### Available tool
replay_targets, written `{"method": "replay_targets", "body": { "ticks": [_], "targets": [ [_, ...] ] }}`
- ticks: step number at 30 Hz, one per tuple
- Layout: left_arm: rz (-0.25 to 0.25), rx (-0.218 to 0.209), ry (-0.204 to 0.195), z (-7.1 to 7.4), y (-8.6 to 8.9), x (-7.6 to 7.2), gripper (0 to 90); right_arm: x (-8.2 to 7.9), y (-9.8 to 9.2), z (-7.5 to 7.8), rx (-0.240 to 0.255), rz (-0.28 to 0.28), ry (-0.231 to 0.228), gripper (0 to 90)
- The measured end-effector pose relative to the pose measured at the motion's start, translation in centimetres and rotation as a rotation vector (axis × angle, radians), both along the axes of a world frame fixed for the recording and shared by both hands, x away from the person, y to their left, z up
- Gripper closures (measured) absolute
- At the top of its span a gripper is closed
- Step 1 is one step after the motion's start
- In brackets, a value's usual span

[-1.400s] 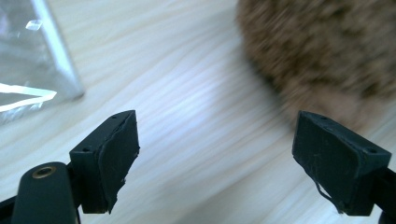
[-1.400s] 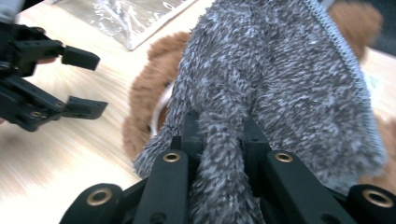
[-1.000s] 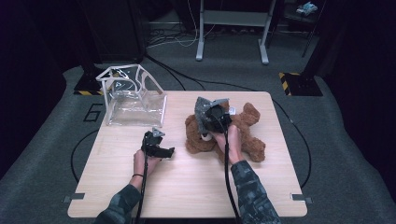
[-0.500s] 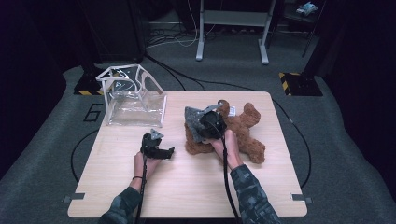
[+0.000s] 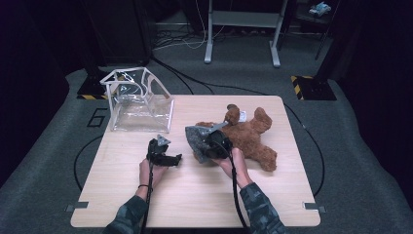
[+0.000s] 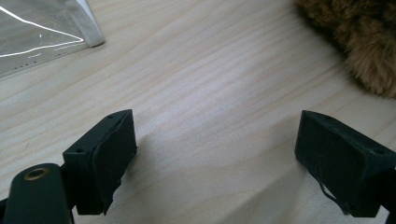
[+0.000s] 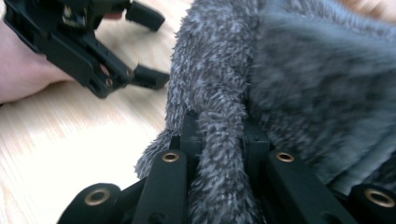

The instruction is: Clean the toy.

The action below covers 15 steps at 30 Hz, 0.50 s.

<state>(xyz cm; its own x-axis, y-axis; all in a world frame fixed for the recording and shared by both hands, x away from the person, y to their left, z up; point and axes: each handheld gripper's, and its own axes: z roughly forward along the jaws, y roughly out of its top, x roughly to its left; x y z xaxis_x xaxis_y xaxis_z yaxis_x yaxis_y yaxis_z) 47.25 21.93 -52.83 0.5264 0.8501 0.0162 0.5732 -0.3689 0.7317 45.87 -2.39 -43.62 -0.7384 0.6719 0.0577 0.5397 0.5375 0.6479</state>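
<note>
I'm pinching a fold of the grey fuzzy cloth (image 7: 219,140) in my right tool (image 7: 219,135) beside the brown teddy (image 5: 248,136), while my left tool (image 6: 215,158) is sitting wide open just left of it on the surface (image 5: 195,195).

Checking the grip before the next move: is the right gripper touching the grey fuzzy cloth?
Touching. In the right gripper view, the right gripper has its jaws pinched shut on a fold of the grey fuzzy cloth.
</note>
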Motion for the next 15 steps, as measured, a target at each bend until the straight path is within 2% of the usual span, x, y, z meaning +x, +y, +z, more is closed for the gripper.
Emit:
{"method": "replay_targets", "body": {
  "ticks": [5, 10, 12, 15],
  "targets": [
    [-0.003, 0.000, 0.003, 0.0, 0.0, 0.0, 12.2, -0.2, -0.1, -2.4, 0.007, 0.023, 0.059, 76.6],
    [-0.003, 0.001, 0.003, 0.0, 0.0, 0.0, 12.2, -0.4, 0.1, -4.5, -0.015, 0.029, 0.123, 76.6],
    [-0.003, 0.000, 0.003, 0.0, 0.0, 0.0, 12.2, -0.6, 0.2, -4.9, -0.013, 0.034, 0.166, 76.6],
    [-0.003, 0.000, 0.003, 0.0, 0.0, 0.0, 12.3, -0.9, -0.2, -4.4, 0.017, 0.047, 0.163, 76.7]
  ]
}}
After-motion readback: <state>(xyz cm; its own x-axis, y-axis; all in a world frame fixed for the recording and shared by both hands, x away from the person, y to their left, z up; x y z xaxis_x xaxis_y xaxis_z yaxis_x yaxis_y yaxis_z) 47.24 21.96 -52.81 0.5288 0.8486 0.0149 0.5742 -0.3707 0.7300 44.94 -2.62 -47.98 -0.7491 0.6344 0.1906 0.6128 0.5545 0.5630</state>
